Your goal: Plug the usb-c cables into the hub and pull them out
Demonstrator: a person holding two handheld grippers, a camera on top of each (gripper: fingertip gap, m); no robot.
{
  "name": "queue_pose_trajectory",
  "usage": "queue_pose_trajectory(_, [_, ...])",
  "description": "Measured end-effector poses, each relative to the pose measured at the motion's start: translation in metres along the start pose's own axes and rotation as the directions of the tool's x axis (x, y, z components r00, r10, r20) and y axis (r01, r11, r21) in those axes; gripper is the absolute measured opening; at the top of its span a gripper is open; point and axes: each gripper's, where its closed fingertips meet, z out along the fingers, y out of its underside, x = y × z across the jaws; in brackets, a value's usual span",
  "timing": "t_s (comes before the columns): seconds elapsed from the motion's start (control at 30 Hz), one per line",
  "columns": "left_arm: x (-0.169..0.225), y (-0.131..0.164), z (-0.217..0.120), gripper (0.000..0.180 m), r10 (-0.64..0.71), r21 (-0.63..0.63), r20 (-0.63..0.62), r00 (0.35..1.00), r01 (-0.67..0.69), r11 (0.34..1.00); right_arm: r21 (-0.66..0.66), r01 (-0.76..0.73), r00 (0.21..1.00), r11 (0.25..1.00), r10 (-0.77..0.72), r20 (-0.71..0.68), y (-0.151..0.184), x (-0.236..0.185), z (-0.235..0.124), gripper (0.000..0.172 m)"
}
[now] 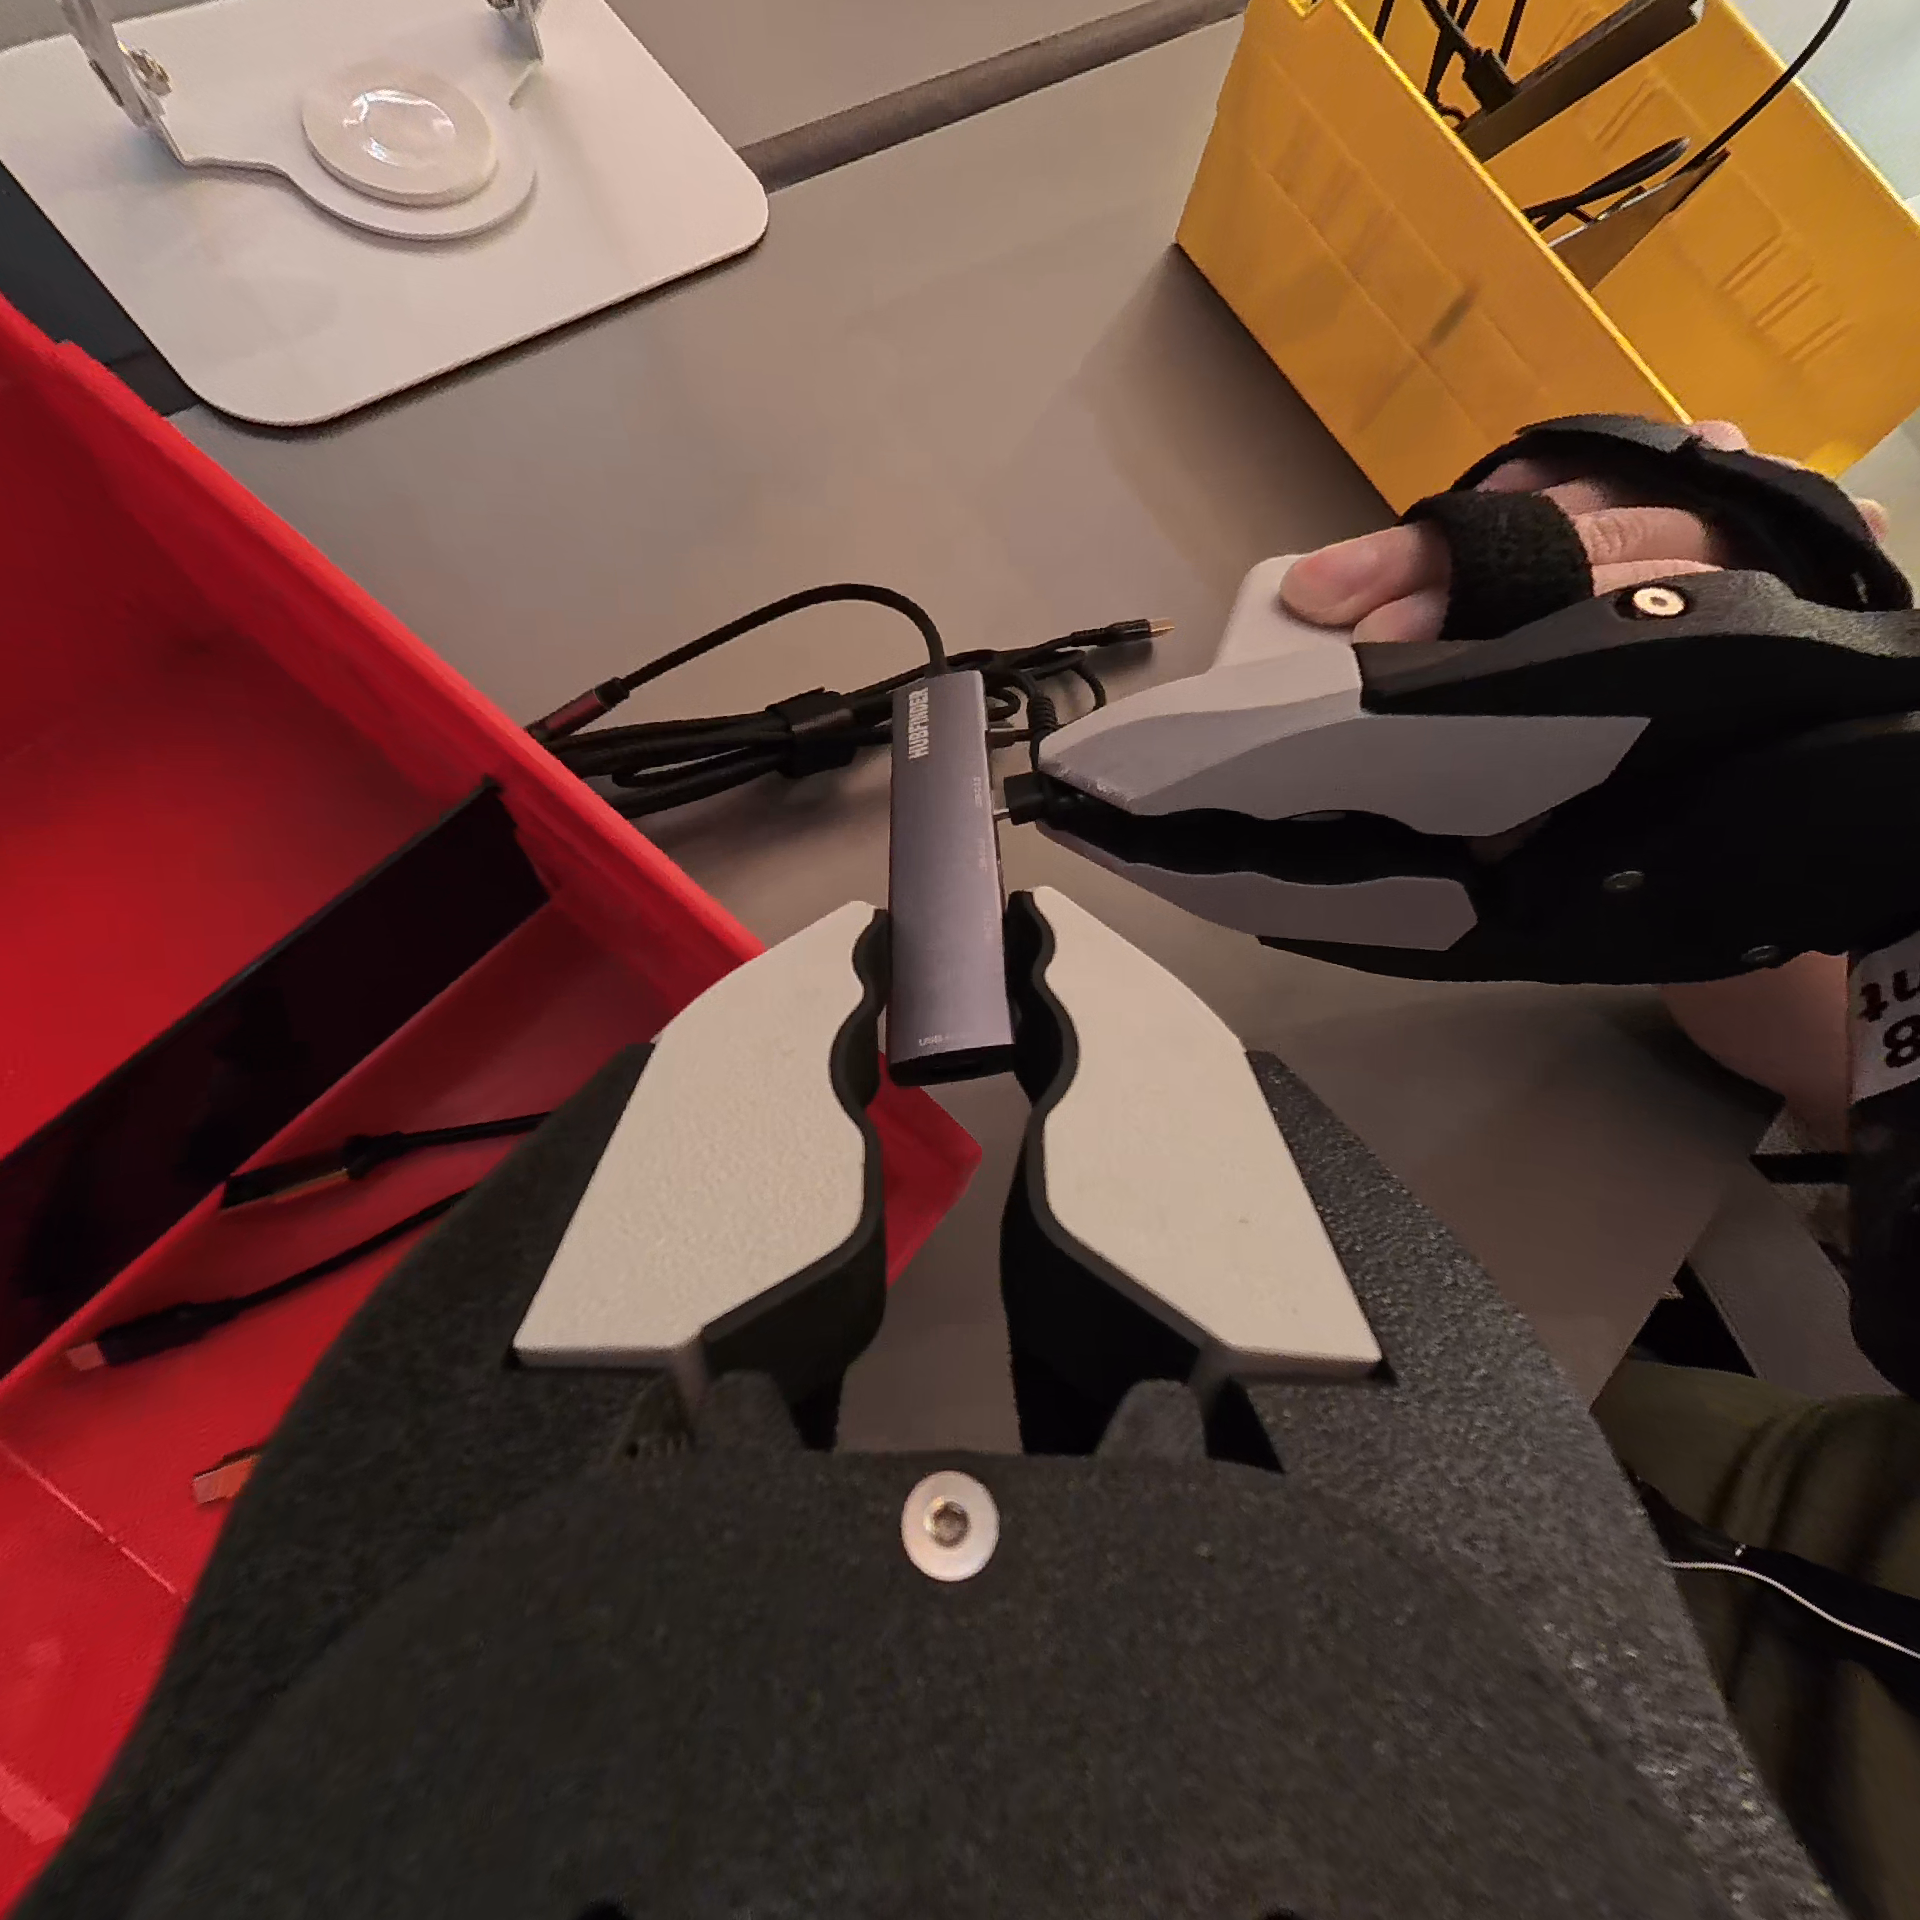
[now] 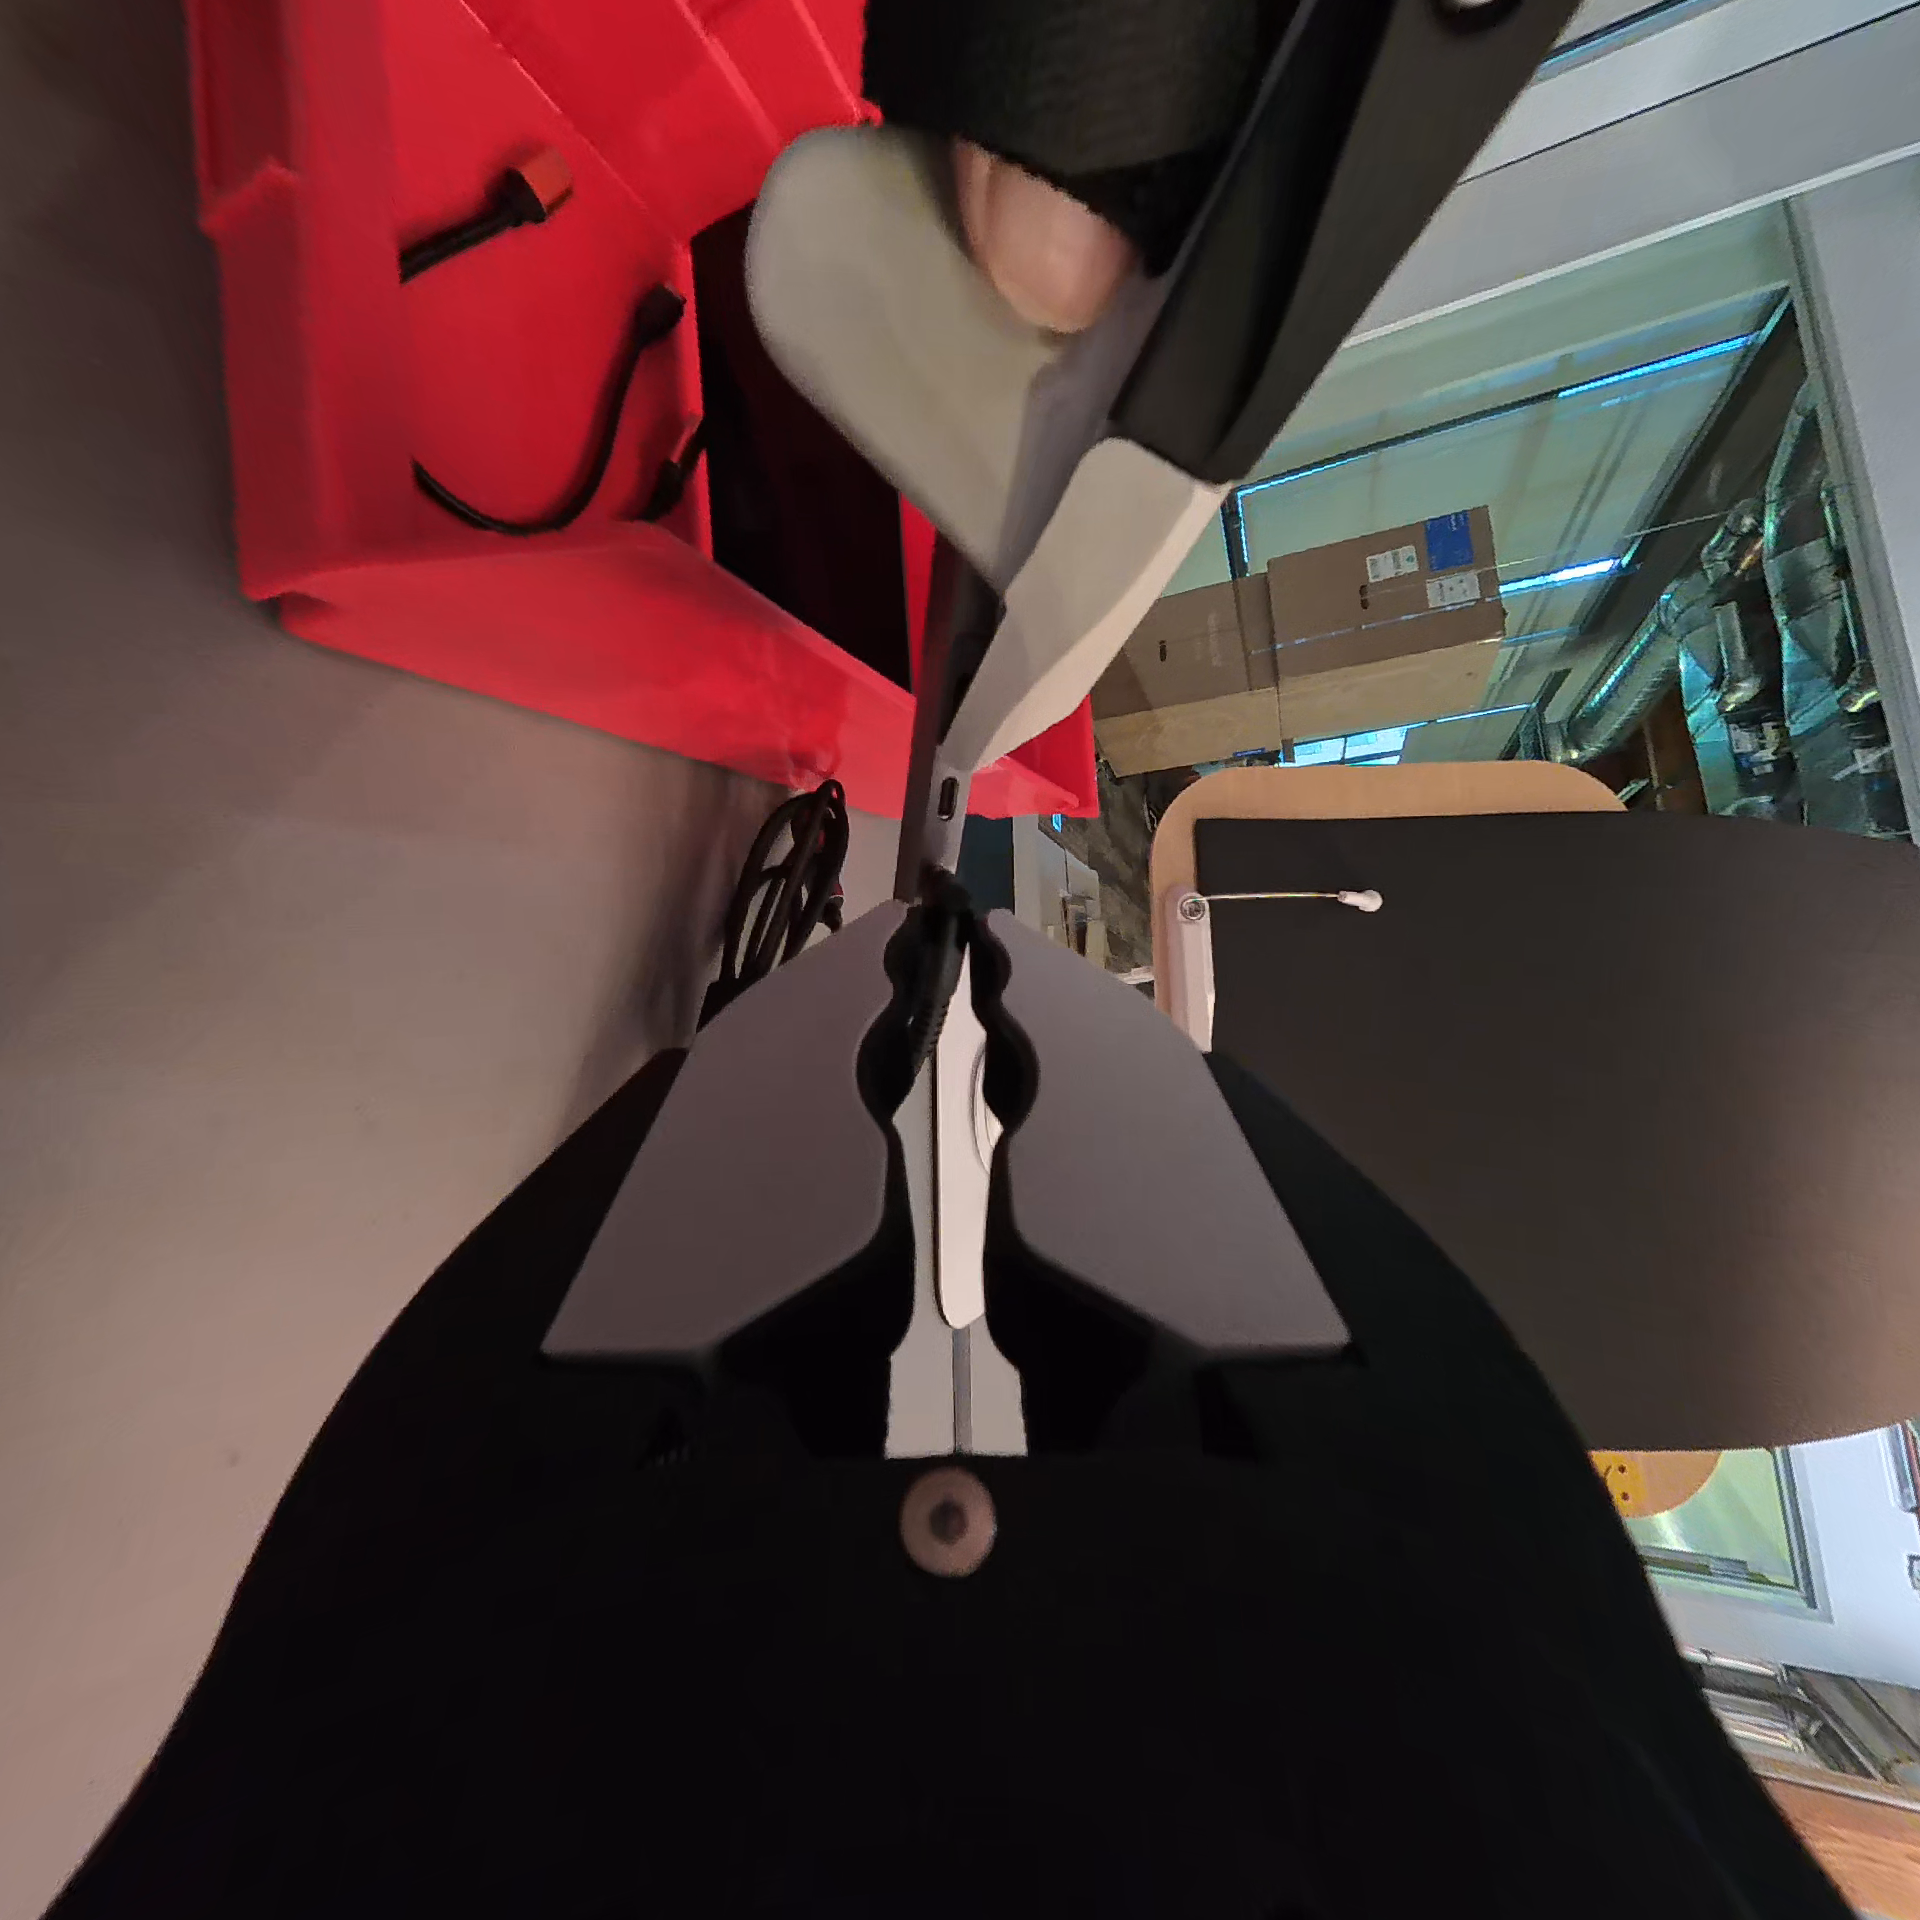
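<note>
Tools: two, the left tool at 6 o'clock, the right tool at 3 o'clock. Hubs: one grey hub at centre. Plugs at the hub's side: one black plug. Bundled black cables on the surface: one bundle. Bins: two, a red bin at 9 o'clock, a yellow bin at 1 o'clock. White stand base: one, at 11 o'clock.

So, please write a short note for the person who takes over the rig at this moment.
Left gripper: clamped on the near end of the grey USB hub, lifted over the table.
Right gripper: pinching a black USB-C plug at the hub's side port; how deep it sits cannot be told.
Bundled black cables lie behind the hub; more in the red bin.
Left: the remaining plugging and pulling out.
</note>
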Motion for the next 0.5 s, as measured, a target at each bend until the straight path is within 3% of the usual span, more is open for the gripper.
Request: queue_pose_trajectory(0.5, [0.0073,-0.0029,-0.0013,0.021,-0.015,0.025,-0.039,0.999,0.016,1.0,0.076,-0.187,0.977,0.979,0.178,0.12,0.0007,-0.0061,0.0021,0.01])
